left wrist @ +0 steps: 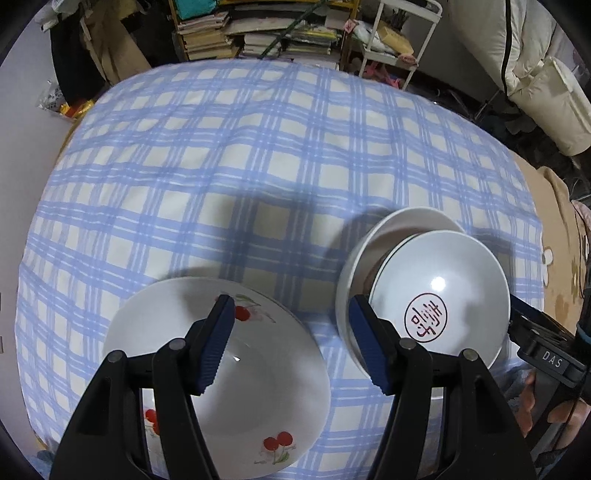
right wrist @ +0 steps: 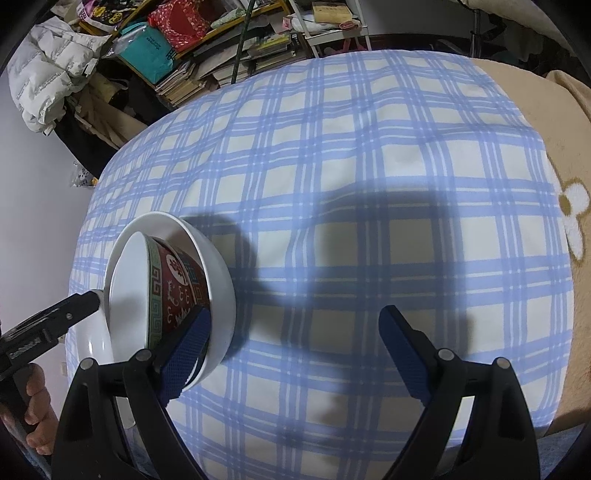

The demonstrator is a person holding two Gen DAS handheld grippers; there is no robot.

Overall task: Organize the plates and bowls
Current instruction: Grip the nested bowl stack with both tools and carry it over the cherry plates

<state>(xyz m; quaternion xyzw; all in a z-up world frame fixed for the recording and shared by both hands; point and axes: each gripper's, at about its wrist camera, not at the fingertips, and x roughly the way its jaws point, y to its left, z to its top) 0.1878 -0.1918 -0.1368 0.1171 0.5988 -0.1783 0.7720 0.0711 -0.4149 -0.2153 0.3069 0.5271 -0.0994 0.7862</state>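
In the left wrist view a white plate with red cherries [left wrist: 243, 369] lies on the blue checked cloth [left wrist: 258, 166]. My left gripper [left wrist: 291, 343] is open above its right part, holding nothing. To its right a bowl with a red round mark inside [left wrist: 443, 291] sits tilted in a larger white bowl [left wrist: 402, 225]. In the right wrist view the same pair is at the left: the red-patterned bowl [right wrist: 173, 291] inside the white bowl [right wrist: 218, 280]. My right gripper [right wrist: 295, 354] is open, its left finger [right wrist: 184, 358] close against the white bowl's rim.
Stacked books and shelves [left wrist: 258, 33] stand beyond the far edge of the cloth. A white rack [left wrist: 402, 37] is at the back right. A beige blanket [right wrist: 546, 122] borders the cloth on the right. The other gripper's body [right wrist: 40, 328] shows at the left.
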